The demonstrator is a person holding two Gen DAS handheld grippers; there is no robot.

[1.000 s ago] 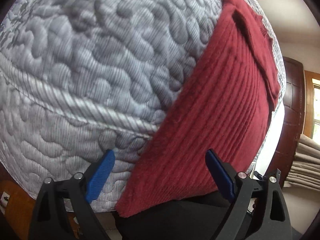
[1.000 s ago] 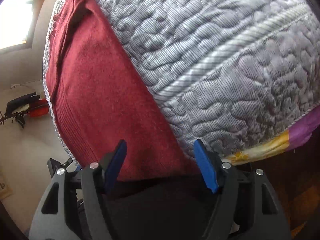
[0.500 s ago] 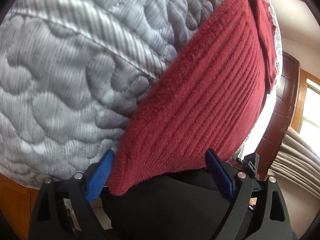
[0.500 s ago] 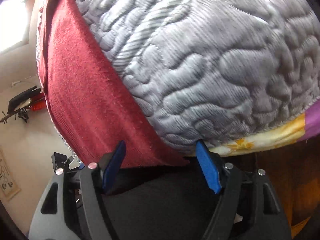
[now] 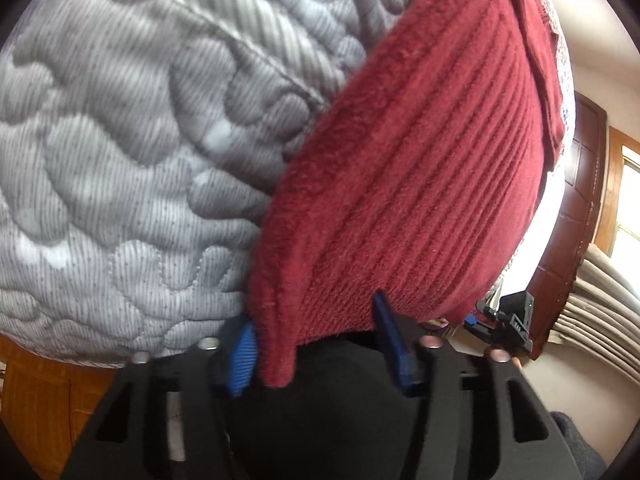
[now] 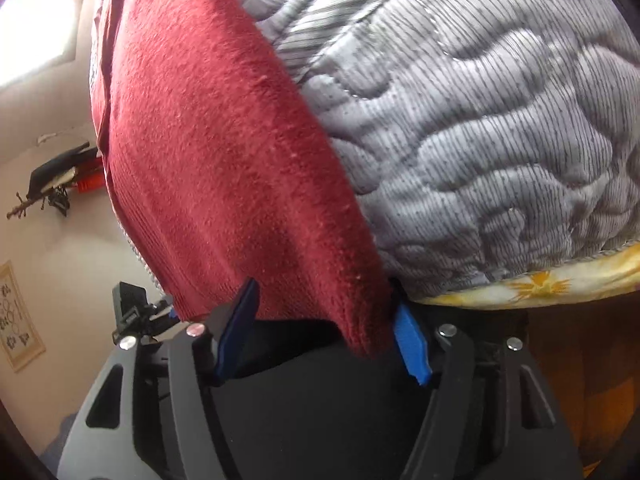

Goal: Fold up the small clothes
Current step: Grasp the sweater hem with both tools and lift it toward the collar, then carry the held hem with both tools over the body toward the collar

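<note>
Left wrist view showed a dark red ribbed knit garment (image 5: 420, 184) lying flat on a grey quilted mattress (image 5: 132, 152), at the mattress's near edge. The garment's long axis ran away from the camera, from the hem at the grippers toward the far upper right, where a folded-over flap lay along its far side. Its ribs ran the same way as that axis. The left gripper (image 5: 316, 344) had its blue-padded jaws partly open, with the garment's near left corner drooping between them. The left blue pad (image 5: 242, 360) sat just beside that corner, and the right one lay against the hem; no firm pinch could be made out.

In the right wrist view the same garment (image 6: 224, 152) stretched away toward the upper left, with the mattress (image 6: 480, 128) on its right. A yellow flowered sheet (image 6: 540, 284) showed under the mattress edge. The right gripper (image 6: 324, 336) was likewise partly open, the garment's near right corner hanging between its pads, just beside the right-hand one. Beyond the hem, each view caught the other gripper's black frame.
</note>
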